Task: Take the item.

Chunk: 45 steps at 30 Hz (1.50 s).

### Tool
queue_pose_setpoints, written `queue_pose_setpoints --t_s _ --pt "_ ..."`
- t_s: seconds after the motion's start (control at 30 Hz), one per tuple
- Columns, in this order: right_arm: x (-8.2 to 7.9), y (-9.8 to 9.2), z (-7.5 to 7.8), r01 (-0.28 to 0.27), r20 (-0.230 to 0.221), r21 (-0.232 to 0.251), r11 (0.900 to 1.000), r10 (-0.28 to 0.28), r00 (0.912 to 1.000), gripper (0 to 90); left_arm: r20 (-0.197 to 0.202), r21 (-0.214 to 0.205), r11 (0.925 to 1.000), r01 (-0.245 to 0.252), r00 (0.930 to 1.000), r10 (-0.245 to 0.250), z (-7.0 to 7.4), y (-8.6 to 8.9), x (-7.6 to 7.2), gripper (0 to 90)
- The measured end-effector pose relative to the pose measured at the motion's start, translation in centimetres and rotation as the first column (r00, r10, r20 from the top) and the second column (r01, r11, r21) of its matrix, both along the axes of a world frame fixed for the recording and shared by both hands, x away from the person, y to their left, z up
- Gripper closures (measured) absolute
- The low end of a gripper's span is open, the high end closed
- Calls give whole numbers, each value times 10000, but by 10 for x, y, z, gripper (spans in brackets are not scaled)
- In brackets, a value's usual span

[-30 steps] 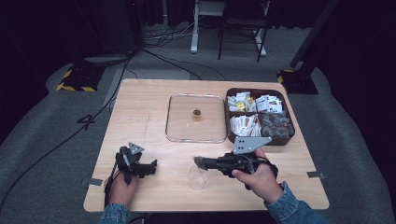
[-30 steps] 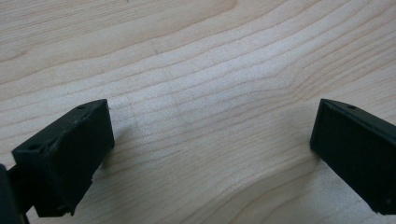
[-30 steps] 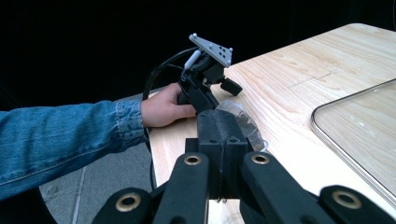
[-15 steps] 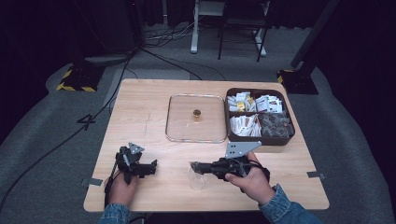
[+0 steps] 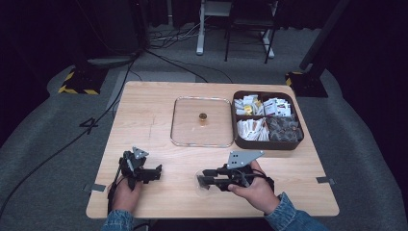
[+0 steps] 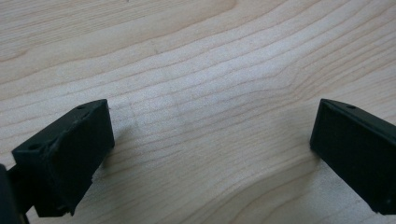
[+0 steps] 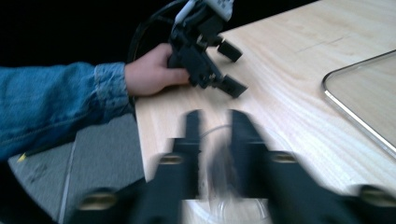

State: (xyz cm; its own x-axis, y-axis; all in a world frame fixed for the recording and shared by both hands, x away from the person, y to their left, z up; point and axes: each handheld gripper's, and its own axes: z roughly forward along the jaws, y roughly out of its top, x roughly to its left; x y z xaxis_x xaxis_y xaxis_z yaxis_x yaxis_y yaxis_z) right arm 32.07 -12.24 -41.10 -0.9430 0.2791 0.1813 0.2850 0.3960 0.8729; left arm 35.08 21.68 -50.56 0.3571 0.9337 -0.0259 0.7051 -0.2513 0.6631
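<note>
A small clear glass bowl sits on the wooden table near its front edge. My right gripper lies level over it, pointing left. Its jaws have just been opening and now stand apart, with the bowl's thin rim between them; that gripper view is blurred. My left gripper rests on the table at the front left, open, with bare wood between its fingers. The right gripper view shows the left gripper farther off, held by a hand with a denim sleeve.
A square clear glass lid with a gold knob lies at the table's middle back; its edge shows at right. A brown compartment box of packets stands beside it. Cables cross the floor behind.
The right gripper has sunk a little toward the table with the bowl and its jaws have parted. The left gripper has not moved.
</note>
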Motion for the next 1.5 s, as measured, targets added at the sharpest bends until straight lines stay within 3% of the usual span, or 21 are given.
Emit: queue_pose_setpoints --t_s 0.07,0.17,0.43,0.77,1.03,1.23,1.5 --pt "1 -1 1 96 -78 148 9998 -95 9999 585 1 1 10000 1 10000 -1 0 0 0 0" --pt "3 -1 1 312 46 1 9995 -312 9995 516 0 1 10000 1 10000 -1 0 0 0 0" --pt "7 -5 0 525 -7 -190 9984 -525 9986 444 -2 1 10000 0 10000 0 0 0 0 0" --pt "11 -37 29 901 177 -36 9959 -900 9958 392 1 3 10000 4 10000 -4 0 0 0 0" --pt "16 -76 34 1844 251 3 9829 -1843 9825 386 4 20 10000 -7 10000 7 0 0 1 0" --pt "21 -110 30 2617 203 -289 9647 -2612 9651 384 0 22 10000 23 10000 -23 0 0 1 0" --pt "27 -139 25 3293 224 -740 9413 -3286 9442 360 9 29 10000 24 10000 -24 0 0 1 0"
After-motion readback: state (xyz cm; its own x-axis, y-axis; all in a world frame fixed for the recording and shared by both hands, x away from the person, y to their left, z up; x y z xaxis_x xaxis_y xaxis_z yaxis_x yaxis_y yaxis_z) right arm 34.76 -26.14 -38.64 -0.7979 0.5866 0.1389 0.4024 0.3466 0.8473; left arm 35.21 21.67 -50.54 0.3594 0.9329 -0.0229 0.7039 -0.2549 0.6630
